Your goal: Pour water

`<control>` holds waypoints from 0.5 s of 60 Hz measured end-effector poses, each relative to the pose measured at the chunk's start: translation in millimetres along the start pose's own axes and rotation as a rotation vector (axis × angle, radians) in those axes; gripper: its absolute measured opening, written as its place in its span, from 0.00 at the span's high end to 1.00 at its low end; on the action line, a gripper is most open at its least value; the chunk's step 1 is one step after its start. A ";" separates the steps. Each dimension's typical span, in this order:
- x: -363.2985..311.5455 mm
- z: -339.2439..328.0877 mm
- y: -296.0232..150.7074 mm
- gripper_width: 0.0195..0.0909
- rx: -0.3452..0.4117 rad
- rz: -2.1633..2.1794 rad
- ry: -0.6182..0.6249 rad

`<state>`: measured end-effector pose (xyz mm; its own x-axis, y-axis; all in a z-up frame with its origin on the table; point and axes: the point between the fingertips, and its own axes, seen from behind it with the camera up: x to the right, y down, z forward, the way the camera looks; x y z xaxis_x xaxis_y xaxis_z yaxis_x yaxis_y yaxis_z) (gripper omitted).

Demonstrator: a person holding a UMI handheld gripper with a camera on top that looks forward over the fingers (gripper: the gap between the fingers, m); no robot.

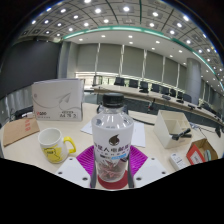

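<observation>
A clear plastic bottle [110, 138] with a white cap and a red-and-white label stands upright between my fingers. My gripper [110, 172] is shut on the bottle, its magenta pads [85, 158] pressing on the lower part of the label from both sides. A white mug [54, 146] with a yellow handle and a yellow inside stands on the pale table [30, 165] to the left of the bottle, apart from it.
A white box [58, 101] stands behind the mug and a cardboard box [18, 131] lies at its left. An open white box [176, 128] and an orange carton [201, 151] sit to the right. Desks and chairs fill the room beyond.
</observation>
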<state>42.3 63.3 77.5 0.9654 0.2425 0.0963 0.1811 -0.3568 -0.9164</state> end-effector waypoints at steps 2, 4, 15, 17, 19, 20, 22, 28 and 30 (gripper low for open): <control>0.5 2.5 8.7 0.67 -0.010 0.009 -0.003; 2.5 5.0 17.0 0.67 -0.018 0.018 0.001; 8.1 3.3 26.3 0.57 0.028 0.061 0.003; 9.1 2.8 27.9 0.52 0.026 0.066 0.006; 9.6 2.8 30.3 0.48 0.015 0.071 0.008; 9.5 2.8 33.4 0.46 0.000 0.073 0.008; 9.4 2.2 41.2 0.33 -0.037 0.078 0.003; 11.8 -8.0 49.6 0.10 -0.101 0.117 0.007; 13.6 -15.5 48.2 0.07 -0.110 0.128 0.021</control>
<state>67.1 35.4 40.7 0.9854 0.1700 -0.0092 0.0747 -0.4807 -0.8737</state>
